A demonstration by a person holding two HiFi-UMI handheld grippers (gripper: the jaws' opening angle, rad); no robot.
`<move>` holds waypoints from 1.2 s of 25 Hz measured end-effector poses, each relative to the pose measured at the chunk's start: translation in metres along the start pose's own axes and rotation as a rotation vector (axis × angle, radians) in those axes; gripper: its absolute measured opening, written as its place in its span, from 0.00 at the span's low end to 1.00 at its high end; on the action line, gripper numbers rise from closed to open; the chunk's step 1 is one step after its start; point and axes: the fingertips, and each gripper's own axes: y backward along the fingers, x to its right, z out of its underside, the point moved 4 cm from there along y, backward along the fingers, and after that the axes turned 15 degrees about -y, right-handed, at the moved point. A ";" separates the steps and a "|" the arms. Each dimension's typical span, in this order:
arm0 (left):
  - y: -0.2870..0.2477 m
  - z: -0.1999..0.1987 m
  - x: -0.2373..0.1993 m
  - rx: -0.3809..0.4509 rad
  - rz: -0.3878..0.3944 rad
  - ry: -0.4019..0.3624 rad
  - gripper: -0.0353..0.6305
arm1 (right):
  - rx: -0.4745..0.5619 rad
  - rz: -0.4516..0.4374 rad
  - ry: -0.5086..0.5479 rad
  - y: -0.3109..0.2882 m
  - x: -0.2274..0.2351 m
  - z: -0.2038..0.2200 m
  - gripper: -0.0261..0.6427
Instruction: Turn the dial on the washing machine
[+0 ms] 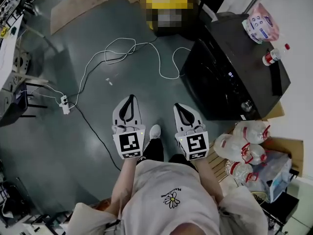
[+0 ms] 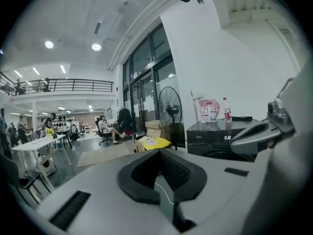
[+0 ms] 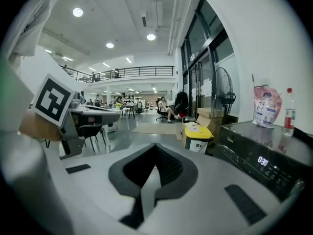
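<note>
The black washing machine [image 1: 234, 72] stands at the right of the head view, its silver dial [image 1: 247, 105] on the near end of the control panel and a lit display [image 1: 230, 74] further along. Both grippers are held side by side over the floor, left of the machine and apart from it. My left gripper [image 1: 128, 98] and right gripper [image 1: 180, 106] are shut with nothing between the jaws. The left gripper view shows shut jaws [image 2: 158, 153] and the machine [image 2: 220, 141] to the right. In the right gripper view the shut jaws [image 3: 155, 148] point past the machine's display [image 3: 262, 161].
A pink detergent pouch [image 1: 261, 22] and a red-capped bottle [image 1: 273, 56] stand on the machine. Wrapped water bottles [image 1: 244, 146] lie near its front right. White cables [image 1: 122, 53] and a power strip [image 1: 64, 105] cross the floor; a yellow bin [image 3: 198, 136] stands beyond.
</note>
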 end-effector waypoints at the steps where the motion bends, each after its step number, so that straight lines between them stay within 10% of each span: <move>1: -0.010 -0.003 -0.006 0.004 0.002 0.004 0.05 | 0.016 0.009 0.004 -0.007 0.002 -0.009 0.04; 16: -0.039 -0.042 0.026 -0.006 0.092 0.021 0.05 | 0.095 0.058 0.033 -0.002 0.040 -0.064 0.04; 30: -0.056 -0.106 0.137 0.184 0.398 -0.013 0.05 | 0.191 0.519 -0.056 0.146 0.116 -0.044 0.04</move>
